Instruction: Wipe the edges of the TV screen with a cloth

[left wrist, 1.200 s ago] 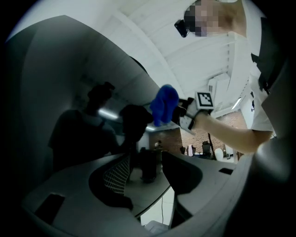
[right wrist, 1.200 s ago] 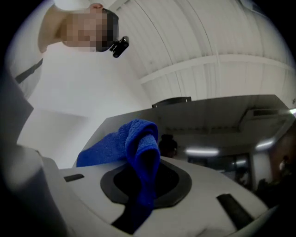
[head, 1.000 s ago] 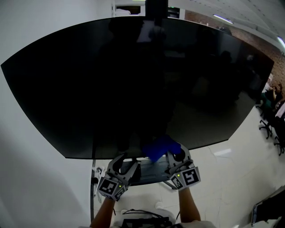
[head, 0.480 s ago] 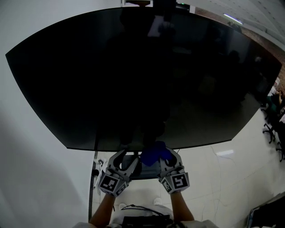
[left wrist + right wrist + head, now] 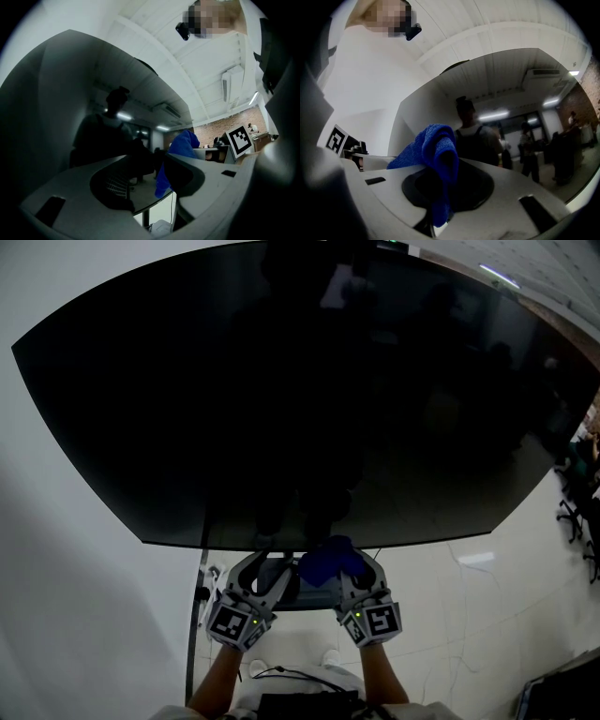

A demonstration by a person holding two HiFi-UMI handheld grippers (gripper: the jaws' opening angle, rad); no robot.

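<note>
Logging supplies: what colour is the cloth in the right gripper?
Blue cloth, clearest in the right gripper view.

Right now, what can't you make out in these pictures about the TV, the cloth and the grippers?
- TV screen: in the head view, part of its top edge and its right corner are cut off by the frame.
- Cloth in the right gripper: its own folds hide whether it touches the screen's bottom edge, in every view.
- Stand: in the head view it is mostly behind the left gripper and the right gripper.
- Dust on the screen: too dark to tell.
</note>
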